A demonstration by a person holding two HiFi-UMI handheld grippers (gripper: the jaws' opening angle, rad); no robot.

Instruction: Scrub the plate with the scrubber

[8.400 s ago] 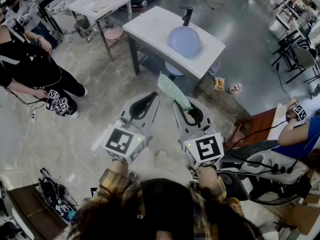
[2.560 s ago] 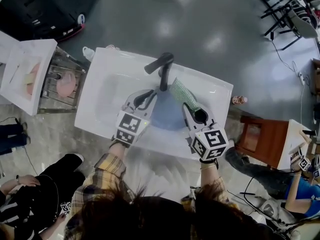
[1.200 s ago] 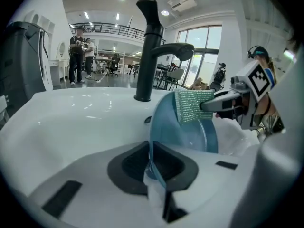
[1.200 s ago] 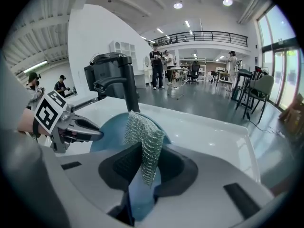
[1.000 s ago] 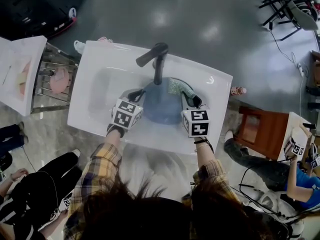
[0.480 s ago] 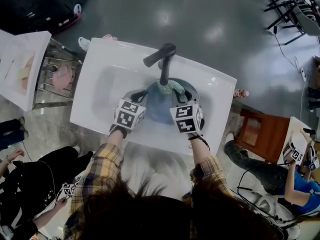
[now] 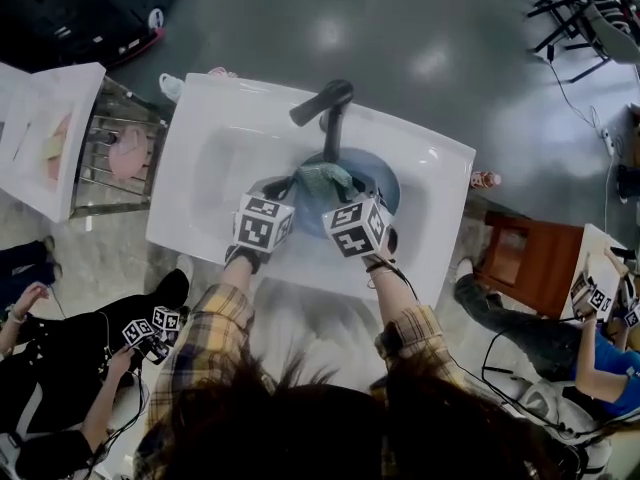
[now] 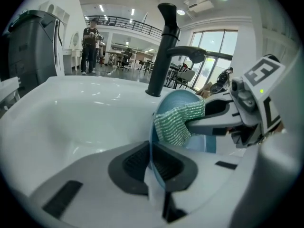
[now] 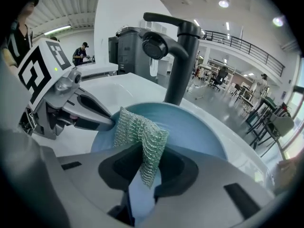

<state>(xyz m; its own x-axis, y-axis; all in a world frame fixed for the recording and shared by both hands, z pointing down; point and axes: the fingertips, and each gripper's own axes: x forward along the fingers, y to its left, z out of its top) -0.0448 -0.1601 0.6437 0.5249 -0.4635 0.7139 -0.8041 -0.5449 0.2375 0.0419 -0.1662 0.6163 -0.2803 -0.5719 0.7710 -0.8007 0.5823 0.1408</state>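
The white sink (image 7: 200,168) takes up the middle of the head view, with grey floor beyond its far rim and a metal rack (image 7: 120,158) just off its left side. The left half of the bowl lies bare and open. The right half is crowded with the black faucet (image 7: 335,118), whose column rises from the far rim just behind the plate and whose spout reaches out over the bowl.

The blue plate (image 7: 385,183) sits in the bowl below the faucet, close to the right wall. It is tilted, with its hollow face turned toward the right gripper. The left gripper (image 8: 152,167) has its jaws pressed onto the plate's near-left rim, and the thin edge runs straight up between the pads. The right gripper (image 9: 142,175) comes in from the other side, its marker cube close beside the left one — little room lies between the two. Its jaws are pinched on the green mesh scrubber (image 9: 140,134). The free end of the scrubber folds out past the fingertips and lies against the plate's inner face, near the left gripper's hold and just in front of the faucet column.
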